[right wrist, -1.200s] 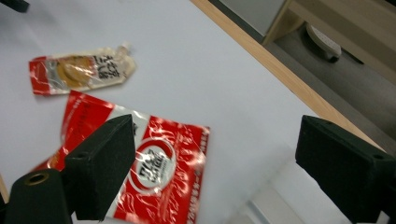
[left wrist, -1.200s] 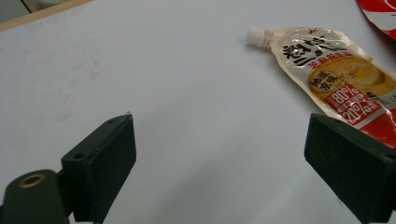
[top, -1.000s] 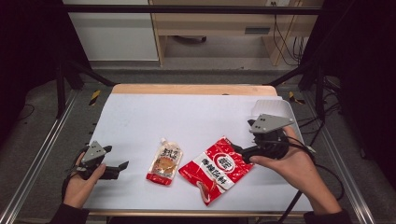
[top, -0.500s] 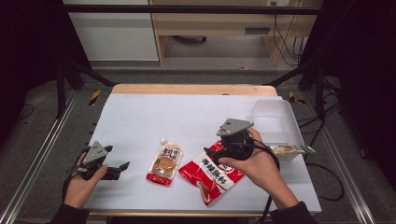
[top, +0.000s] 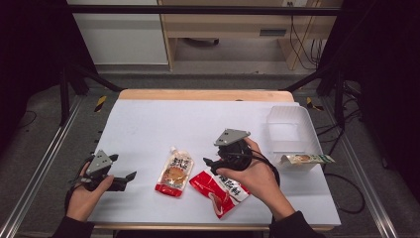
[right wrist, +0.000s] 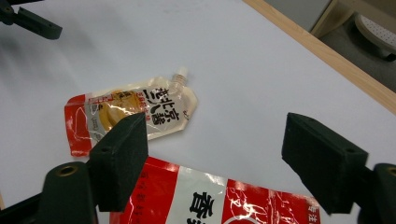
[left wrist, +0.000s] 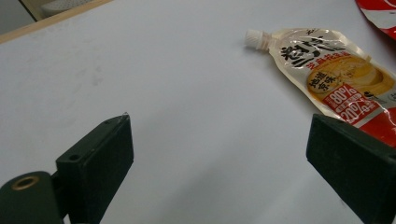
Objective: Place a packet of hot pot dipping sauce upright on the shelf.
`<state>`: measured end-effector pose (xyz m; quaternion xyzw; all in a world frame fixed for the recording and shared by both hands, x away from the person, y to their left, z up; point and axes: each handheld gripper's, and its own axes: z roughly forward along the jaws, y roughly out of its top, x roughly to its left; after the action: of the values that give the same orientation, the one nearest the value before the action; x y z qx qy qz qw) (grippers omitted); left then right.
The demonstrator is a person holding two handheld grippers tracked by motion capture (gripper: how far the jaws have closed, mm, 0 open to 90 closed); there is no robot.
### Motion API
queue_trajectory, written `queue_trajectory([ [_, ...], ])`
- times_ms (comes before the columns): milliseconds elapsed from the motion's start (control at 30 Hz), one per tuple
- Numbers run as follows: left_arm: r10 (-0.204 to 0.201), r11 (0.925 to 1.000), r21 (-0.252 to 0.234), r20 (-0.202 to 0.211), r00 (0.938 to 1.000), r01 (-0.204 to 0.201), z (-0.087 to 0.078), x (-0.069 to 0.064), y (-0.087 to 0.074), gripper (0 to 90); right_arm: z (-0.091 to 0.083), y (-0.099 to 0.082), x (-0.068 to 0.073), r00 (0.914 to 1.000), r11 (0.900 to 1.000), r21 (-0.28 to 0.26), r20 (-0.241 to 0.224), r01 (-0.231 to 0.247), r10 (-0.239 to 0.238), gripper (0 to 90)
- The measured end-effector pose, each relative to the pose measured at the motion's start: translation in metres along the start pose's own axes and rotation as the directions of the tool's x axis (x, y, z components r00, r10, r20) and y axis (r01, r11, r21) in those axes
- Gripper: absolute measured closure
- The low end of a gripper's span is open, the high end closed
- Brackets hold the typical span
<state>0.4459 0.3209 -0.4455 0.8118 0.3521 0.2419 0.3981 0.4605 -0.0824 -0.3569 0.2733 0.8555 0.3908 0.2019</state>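
A clear sauce pouch (top: 174, 172) with a white spout and a red bottom lies flat on the white table (top: 163, 124). A red snack bag (top: 221, 188) lies to its right. My right gripper (top: 210, 163) hovers over the bag's upper edge and points left toward the pouch. Its jaws have just been closing a little but stand open (right wrist: 222, 154) with nothing pressed between them, the bag (right wrist: 210, 200) and the pouch (right wrist: 135, 114) below. My left gripper (top: 121, 167) rests at the front left, open (left wrist: 224, 158) and empty, with the pouch (left wrist: 336, 79) ahead to its right.
A clear plastic container (top: 289, 136) stands at the table's right side. A green-and-white packet (top: 307, 159) lies across its front rim. The table's wooden far edge (top: 203, 95) runs along the back. Bare white surface spreads across the middle and far left.
My right hand has moved left and down from the container to above the red bag. The green-and-white packet now lies at the container's front rim. The left hand has kept still.
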Motion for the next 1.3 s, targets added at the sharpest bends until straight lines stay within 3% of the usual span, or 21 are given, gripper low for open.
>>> queue_trajectory([
  [467,0.029,0.9996,0.009,0.004,0.9996,-0.029,0.002,-0.004,0.002,7.4,0.036,0.000,0.009,0.9996,0.9993,0.029,-0.019,-0.021,0.021,43.6],
  [867,0.031,0.9995,0.008,0.006,0.9995,-0.031,0.002,-0.005,0.002,7.5,0.096,-0.002,0.022,0.9985,0.9946,0.093,-0.026,-0.046,0.049,62.5],
  [1100,0.029,0.9995,0.008,0.010,0.9995,-0.029,0.003,-0.005,0.002,7.5,0.128,-0.005,0.023,0.9984,0.9900,0.129,0.006,-0.057,0.056,67.6],
  [1300,0.032,0.9995,0.009,0.014,0.9994,-0.032,0.004,-0.005,0.002,7.6,0.142,-0.009,0.021,0.9964,0.9853,0.149,0.010,-0.084,0.084,63.9],
])
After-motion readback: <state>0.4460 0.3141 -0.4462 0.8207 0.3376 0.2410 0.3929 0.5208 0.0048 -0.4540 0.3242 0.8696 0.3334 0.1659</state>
